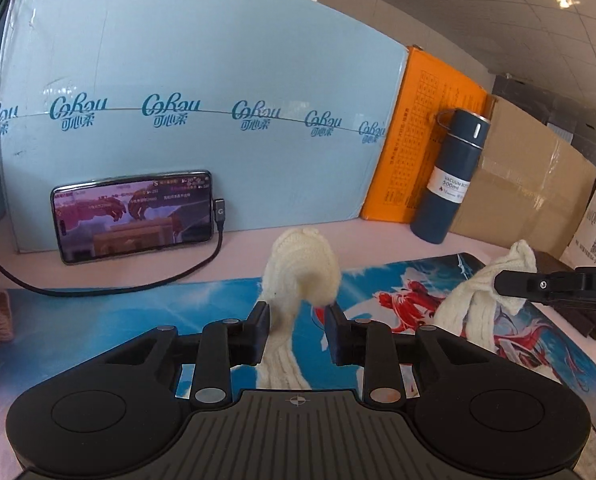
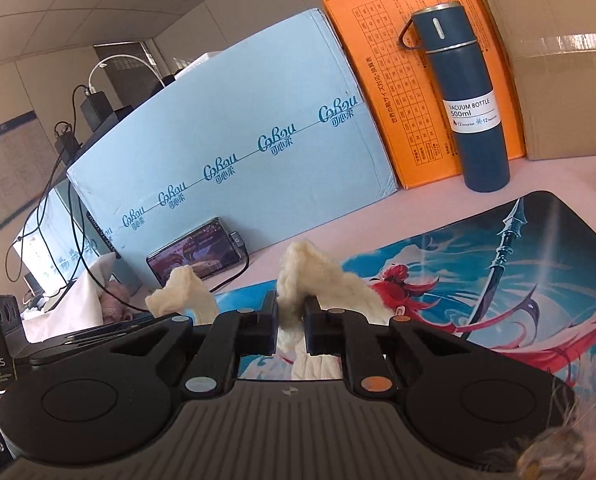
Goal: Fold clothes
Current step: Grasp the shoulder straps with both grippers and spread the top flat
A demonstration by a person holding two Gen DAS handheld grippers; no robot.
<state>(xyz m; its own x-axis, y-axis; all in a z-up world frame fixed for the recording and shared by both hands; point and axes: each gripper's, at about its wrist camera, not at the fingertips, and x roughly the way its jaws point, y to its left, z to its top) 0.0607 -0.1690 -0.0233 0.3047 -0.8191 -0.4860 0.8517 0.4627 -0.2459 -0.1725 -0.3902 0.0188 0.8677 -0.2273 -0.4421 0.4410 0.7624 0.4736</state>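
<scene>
Nearest in, the left gripper [image 1: 297,330] has its fingers pinched on one bunched corner of the cream knit garment [image 1: 300,268], and the right gripper [image 2: 291,326] is clamped tight on another. Both corners are raised above the printed mat [image 1: 138,320], likely to spread the knit for a fold. Farther back on the counter [image 1: 242,248], a phone [image 1: 134,216] and blue bottle [image 1: 450,184] stand clear.

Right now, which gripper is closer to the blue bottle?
The right gripper. The bottle stands just ahead of it, slightly to its right. The left gripper is farther, with the bottle well off to its right.
</scene>
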